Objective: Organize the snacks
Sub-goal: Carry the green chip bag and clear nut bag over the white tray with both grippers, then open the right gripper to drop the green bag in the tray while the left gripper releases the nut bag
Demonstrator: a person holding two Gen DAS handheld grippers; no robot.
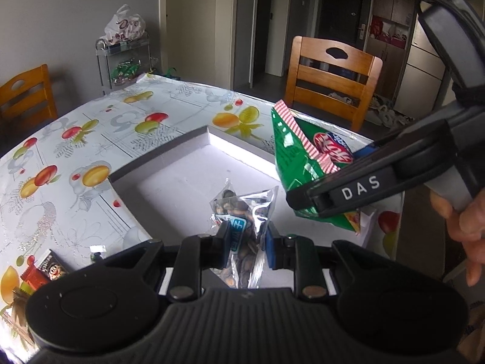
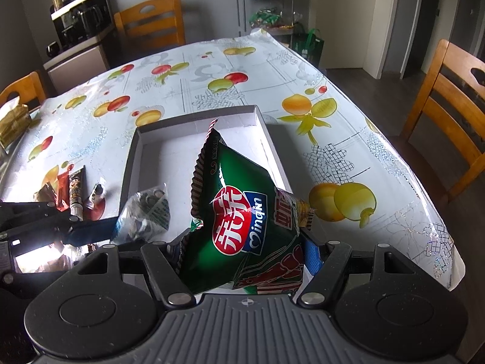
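Note:
A shallow white box (image 1: 169, 163) (image 2: 194, 123) lies open on the fruit-print tablecloth (image 1: 91, 139). My left gripper (image 1: 247, 235) is shut on a clear packet of dark seeds (image 1: 239, 206), holding it just over the box's near side. In the right wrist view this packet (image 2: 145, 212) hangs from the left gripper (image 2: 91, 230) at the box's left corner. My right gripper (image 2: 242, 254) is shut on a puffy green chip bag (image 2: 242, 212), tilted up over the box's near right part. In the left wrist view the bag (image 1: 291, 157) sits in the right gripper (image 1: 303, 204), held by a hand (image 1: 466, 221).
Several small snack packets (image 2: 75, 188) (image 1: 45, 270) lie on the table left of the box. Wooden chairs (image 1: 330, 79) (image 2: 448, 115) stand at the far and right sides. A metal trolley with bags (image 1: 124, 57) stands behind the table. The table's edge (image 2: 424, 206) curves close on the right.

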